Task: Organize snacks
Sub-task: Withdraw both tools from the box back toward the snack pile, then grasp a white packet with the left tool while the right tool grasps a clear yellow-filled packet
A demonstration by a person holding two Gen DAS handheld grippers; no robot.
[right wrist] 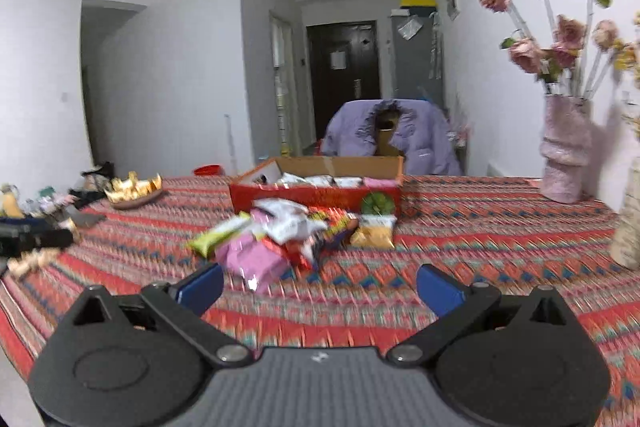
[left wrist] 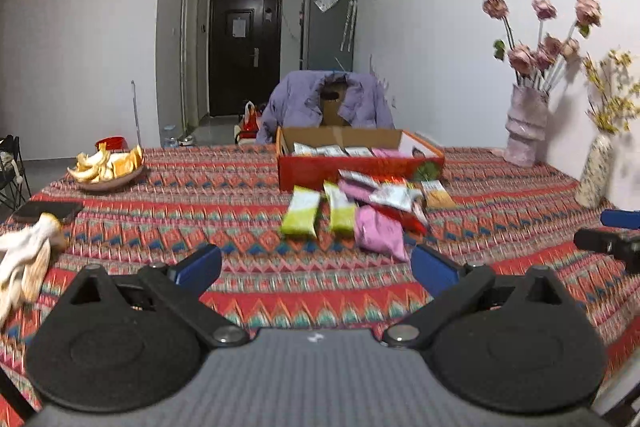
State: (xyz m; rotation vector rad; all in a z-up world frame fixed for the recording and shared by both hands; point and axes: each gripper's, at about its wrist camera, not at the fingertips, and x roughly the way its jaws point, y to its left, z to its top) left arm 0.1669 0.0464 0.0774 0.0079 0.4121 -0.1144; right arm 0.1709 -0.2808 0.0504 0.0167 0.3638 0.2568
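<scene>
Jaws wide apart, empty on left gripper (left wrist: 316,265) and right gripper (right wrist: 320,287); snack packets (left wrist: 360,207) heaped on surface (left wrist: 160,227) before red box (left wrist: 320,173). Light, crinkly, likely slippery; pinch pink packet (right wrist: 256,259) across flat middle

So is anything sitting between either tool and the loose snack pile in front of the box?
Nothing visible. Only bare patterned tablecloth lies between the open left tool and the snack pile, and likewise ahead of the open right tool. The red box sits directly behind the pile.
</scene>
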